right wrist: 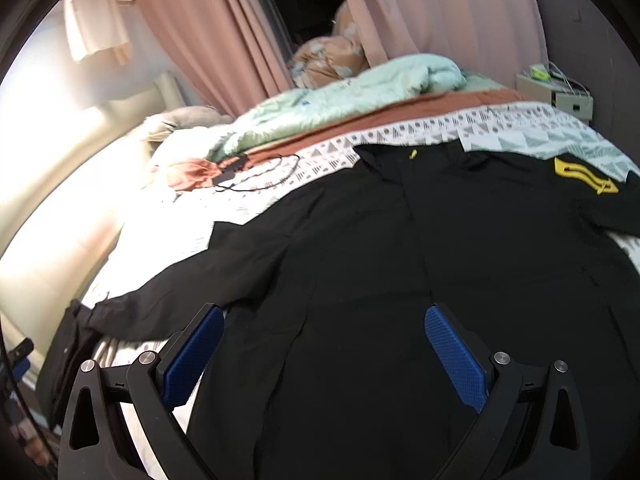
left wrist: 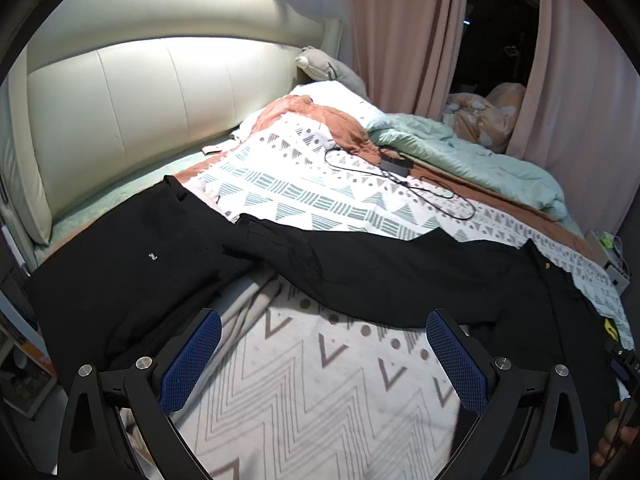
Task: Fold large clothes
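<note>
A large black jacket (right wrist: 400, 260) with a yellow arrow patch (right wrist: 584, 178) lies spread on the patterned bedspread (right wrist: 520, 132). Its long sleeve (left wrist: 360, 272) stretches across the bed in the left wrist view, toward a second black garment (left wrist: 132, 256) at the left. My left gripper (left wrist: 324, 340) is open and empty, above the bedspread (left wrist: 304, 380) just short of the sleeve. My right gripper (right wrist: 324, 340) is open and empty, above the jacket's lower body.
A black cable and adapter (left wrist: 394, 166) lie on the bedspread. A mint quilt (left wrist: 472, 156) is bunched at the far side, by pink curtains (left wrist: 404, 32). The cream padded headboard (left wrist: 140, 112) is on the left. A small bedside cabinet (right wrist: 556, 94) stands at the far right.
</note>
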`<act>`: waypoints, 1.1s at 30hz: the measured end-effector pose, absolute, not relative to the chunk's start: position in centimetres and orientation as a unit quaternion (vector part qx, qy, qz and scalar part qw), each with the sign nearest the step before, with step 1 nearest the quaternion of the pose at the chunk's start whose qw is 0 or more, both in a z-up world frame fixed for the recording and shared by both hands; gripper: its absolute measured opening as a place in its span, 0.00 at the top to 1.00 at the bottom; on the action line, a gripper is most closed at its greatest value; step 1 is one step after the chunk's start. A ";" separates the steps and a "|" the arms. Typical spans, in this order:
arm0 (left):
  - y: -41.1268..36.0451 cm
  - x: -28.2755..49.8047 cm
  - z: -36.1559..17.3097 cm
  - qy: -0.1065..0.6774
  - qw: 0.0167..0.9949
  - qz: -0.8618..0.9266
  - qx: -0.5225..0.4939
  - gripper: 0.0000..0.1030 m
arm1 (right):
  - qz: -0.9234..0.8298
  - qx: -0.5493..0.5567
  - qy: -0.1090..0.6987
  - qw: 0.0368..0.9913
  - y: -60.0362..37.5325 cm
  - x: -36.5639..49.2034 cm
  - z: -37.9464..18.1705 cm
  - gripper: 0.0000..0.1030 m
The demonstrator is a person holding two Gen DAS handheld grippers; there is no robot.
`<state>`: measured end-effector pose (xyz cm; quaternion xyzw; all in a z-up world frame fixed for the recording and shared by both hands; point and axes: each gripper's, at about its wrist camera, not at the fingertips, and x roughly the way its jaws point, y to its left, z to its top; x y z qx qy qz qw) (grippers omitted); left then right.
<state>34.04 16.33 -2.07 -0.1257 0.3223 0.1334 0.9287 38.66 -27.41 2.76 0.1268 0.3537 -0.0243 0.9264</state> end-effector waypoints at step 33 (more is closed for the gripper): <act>22.1 48.9 -12.5 0.421 0.871 0.176 -0.182 0.98 | 0.053 0.222 0.414 0.882 -26.0 48.9 -4.6 0.55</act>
